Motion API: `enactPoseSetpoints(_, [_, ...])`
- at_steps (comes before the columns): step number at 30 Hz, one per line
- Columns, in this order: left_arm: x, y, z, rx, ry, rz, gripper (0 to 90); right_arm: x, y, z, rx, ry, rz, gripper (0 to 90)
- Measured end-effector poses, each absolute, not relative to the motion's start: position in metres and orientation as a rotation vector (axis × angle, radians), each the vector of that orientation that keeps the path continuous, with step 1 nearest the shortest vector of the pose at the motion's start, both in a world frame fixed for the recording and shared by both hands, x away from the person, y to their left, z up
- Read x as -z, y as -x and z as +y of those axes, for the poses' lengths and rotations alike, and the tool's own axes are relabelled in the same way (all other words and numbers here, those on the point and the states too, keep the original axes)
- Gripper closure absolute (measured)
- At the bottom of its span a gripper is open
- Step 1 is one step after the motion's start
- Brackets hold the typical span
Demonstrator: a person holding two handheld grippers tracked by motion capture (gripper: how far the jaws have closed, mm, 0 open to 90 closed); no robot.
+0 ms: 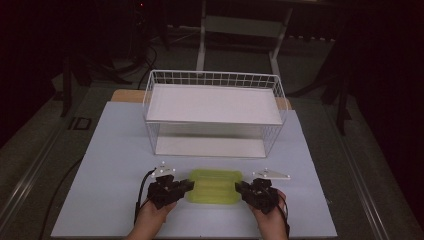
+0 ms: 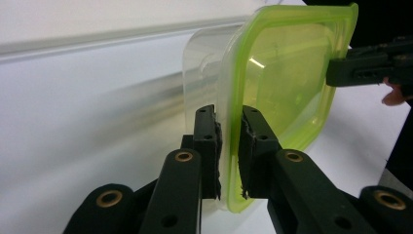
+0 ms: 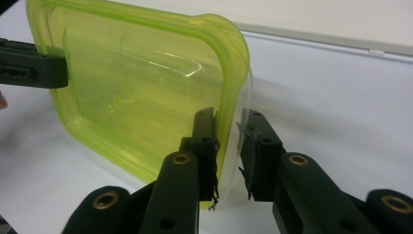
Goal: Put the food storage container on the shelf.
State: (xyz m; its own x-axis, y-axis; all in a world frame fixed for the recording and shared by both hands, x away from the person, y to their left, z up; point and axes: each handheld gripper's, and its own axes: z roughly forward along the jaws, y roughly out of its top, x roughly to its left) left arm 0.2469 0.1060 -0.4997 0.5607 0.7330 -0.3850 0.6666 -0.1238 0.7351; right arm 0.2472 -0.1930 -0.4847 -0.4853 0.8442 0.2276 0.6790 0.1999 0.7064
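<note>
- The clear plastic container with the yellow-green lid (image 1: 214, 186) lies near the front edge of the white surface (image 1: 115, 150).
- The left gripper (image 1: 181, 187) fingers (image 2: 207, 146) grasp its left rim.
- The right gripper (image 1: 243, 189) fingers (image 3: 204, 151) straddle its right rim; a gap shows at one pad.

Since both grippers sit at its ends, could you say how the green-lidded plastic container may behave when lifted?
The container looks empty through its clear walls, so probably light. Its thin green rim, between the left gripper pads, may flex. The smooth plastic could slip from the right gripper, whose one pad seems off it.
</note>
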Motion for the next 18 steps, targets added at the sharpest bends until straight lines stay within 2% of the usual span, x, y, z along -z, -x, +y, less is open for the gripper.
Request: enactPoseSetpoints(18, [0.471,-0.280,0.113,-0.162,-1.753,1.120,80.4,0.451,-0.281,-0.185,-1.220,-1.421,2.171,78.1])
